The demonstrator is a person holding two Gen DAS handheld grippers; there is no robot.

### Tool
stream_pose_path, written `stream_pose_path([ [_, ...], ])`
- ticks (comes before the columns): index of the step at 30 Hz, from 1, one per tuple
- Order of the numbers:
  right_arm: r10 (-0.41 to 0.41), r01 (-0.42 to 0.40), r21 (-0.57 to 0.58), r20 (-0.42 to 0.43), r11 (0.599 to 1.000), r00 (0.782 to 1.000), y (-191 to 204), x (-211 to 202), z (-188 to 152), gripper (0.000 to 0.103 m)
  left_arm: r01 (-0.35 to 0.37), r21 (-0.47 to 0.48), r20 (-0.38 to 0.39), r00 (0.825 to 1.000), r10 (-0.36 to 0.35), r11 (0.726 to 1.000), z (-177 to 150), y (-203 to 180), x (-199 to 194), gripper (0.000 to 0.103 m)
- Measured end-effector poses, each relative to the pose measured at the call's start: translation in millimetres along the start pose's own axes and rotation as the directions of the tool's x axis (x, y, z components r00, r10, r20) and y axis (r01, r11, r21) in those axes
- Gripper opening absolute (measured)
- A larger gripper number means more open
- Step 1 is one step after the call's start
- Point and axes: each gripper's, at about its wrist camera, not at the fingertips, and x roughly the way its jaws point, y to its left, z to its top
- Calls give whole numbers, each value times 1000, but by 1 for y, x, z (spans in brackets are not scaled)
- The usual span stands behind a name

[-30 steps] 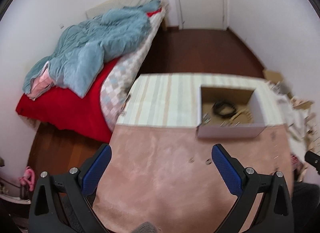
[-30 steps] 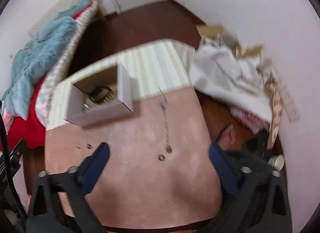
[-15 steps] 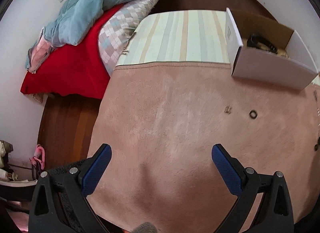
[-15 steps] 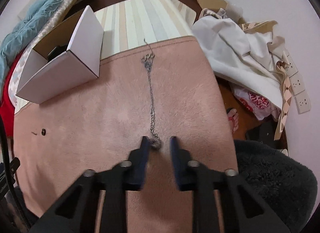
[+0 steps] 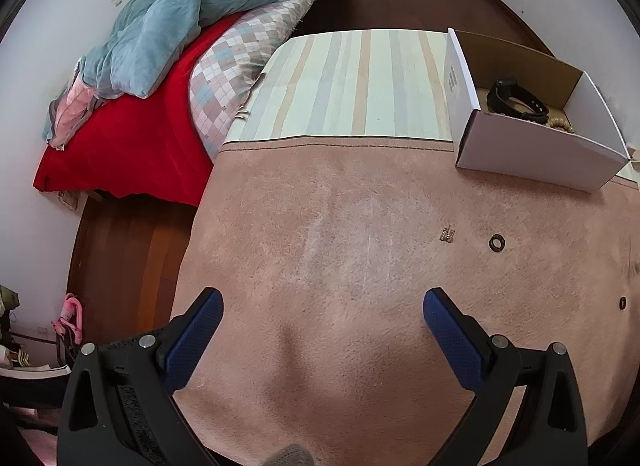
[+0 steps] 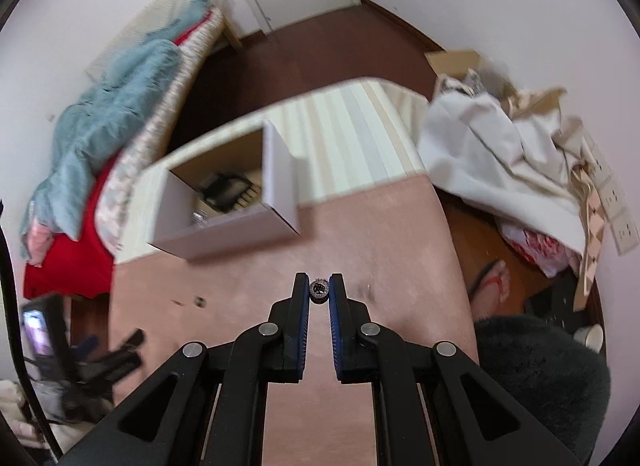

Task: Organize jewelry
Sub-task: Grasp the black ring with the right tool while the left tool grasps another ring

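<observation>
My right gripper (image 6: 319, 289) is shut on the round silver pendant (image 6: 319, 290) of the chain necklace and holds it above the pink cloth; the chain itself is hidden. The white cardboard box (image 6: 240, 231) stands ahead to the left and holds a black watch (image 6: 224, 189). My left gripper (image 5: 320, 316) is open and empty, low over the pink cloth (image 5: 340, 266). Ahead to its right lie a small pair of earrings (image 5: 448, 234), a dark ring (image 5: 496, 242) and another small ring (image 5: 622, 303). The box (image 5: 532, 153) also shows there, with the watch (image 5: 516, 99) and beads inside.
The pink cloth covers the near table; striped cloth (image 5: 352, 81) covers the far part. A bed with red sheet and blue quilt (image 5: 180, 25) is at the left. White fabric and cardboard (image 6: 500, 145) pile at the right. A foot in a sandal (image 6: 490, 282) is beside the table.
My right gripper has closed on the pendant and lifted it off the cloth, tilting up toward the box. My left gripper has dropped lower and nearer the cloth and stays open.
</observation>
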Motion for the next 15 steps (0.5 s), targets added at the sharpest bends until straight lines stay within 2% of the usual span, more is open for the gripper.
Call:
stream_pose_path([
  [8, 84, -82, -54, 28, 995, 996, 42, -15, 13, 10, 98, -28, -6, 995, -98, 995, 6, -3, 1, 102],
  [13, 61, -62, -30, -33, 998, 998, 29, 21, 6, 10, 163, 6, -15, 986, -163, 987, 16, -28, 5, 101],
  [15, 47, -48, -7, -76, 999, 996, 19, 41, 0, 10, 198, 34, -26, 980, -197, 980, 20, -43, 9, 96],
])
